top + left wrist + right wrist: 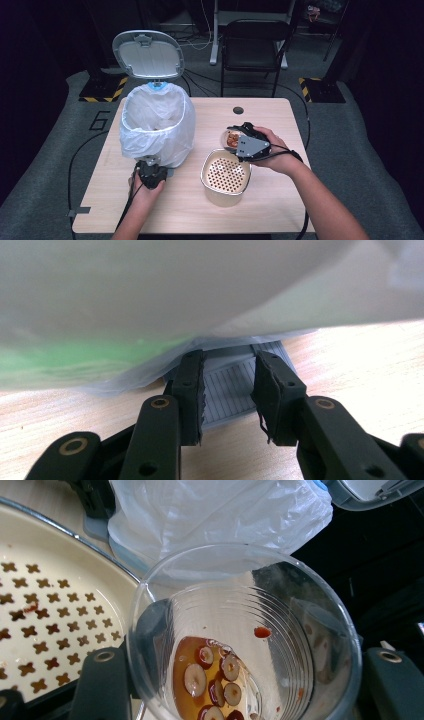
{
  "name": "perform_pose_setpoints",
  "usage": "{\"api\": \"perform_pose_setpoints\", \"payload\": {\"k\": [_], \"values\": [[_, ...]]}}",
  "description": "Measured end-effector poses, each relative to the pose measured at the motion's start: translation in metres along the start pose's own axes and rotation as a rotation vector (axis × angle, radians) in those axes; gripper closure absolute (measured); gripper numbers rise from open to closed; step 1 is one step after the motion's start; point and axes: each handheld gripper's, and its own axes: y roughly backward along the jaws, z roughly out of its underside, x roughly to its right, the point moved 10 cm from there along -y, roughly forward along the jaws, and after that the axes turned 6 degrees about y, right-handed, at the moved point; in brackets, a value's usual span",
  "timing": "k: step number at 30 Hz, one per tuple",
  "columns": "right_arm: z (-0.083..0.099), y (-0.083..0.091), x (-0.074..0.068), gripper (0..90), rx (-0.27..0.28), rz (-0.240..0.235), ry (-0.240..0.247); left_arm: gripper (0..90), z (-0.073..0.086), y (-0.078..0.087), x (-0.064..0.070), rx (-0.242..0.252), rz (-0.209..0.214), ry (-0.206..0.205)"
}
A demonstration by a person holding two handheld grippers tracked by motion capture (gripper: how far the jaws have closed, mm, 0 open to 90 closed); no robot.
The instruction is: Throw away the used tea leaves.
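Note:
A bin lined with a white bag [157,125] stands at the table's left with its grey lid [148,54] raised. My left gripper [151,172] sits low at the bin's base. In the left gripper view its jaws are open [230,375] over the ribbed grey pedal [227,390], under the bag [175,300]. My right gripper [240,137] is shut on a clear plastic cup [280,610] that holds brown liquid and reddish fruit pieces. The cup [232,139] is tilted beside a beige pot with a perforated strainer insert [226,176], also seen at left in the right gripper view [60,605].
The wooden table [280,200] has a small round hole [238,110] near its far edge. A black folding chair [255,45] stands behind the table. Cables trail across the grey floor.

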Motion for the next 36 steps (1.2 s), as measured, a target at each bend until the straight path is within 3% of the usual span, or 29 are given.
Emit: {"api": "perform_pose_setpoints", "payload": {"k": [1, 2, 5, 7, 11, 21, 25, 30, 36], "values": [[0.000, 0.000, 0.000, 35.2, -0.003, 0.007, 0.012, 64.9, 0.001, 0.000, 0.003, 0.000, 0.013, 0.022], [0.000, 0.000, -0.001, 35.2, -0.009, 0.008, 0.018, 64.9, 0.000, 0.000, 0.000, 0.000, 0.000, 0.000], [0.000, 0.001, -0.001, 35.1, -0.030, 0.036, 0.074, 64.9, 0.001, 0.000, 0.003, -0.001, 0.012, 0.021], [0.000, 0.001, -0.004, 34.9, -0.045, 0.042, 0.104, 64.9, 0.001, 0.000, 0.002, -0.002, 0.010, 0.008], [0.000, 0.001, -0.008, 34.7, -0.093, 0.047, 0.221, 64.9, 0.000, 0.000, 0.001, 0.002, 0.003, 0.010], [-0.003, -0.001, -0.016, 34.7, -0.178, 0.060, 0.446, 64.9, 0.001, 0.000, 0.001, 0.003, 0.001, 0.014], [-0.004, -0.002, -0.018, 34.9, -0.200, 0.073, 0.522, 64.9, 0.001, 0.001, 0.001, 0.001, 0.000, 0.011], [-0.001, -0.004, -0.021, 34.9, -0.258, 0.100, 0.655, 64.9, 0.000, 0.000, 0.002, 0.005, 0.000, 0.020], [0.001, -0.005, -0.024, 34.9, -0.289, 0.124, 0.809, 64.9, 0.001, 0.001, 0.001, -0.001, 0.000, 0.011]]}}
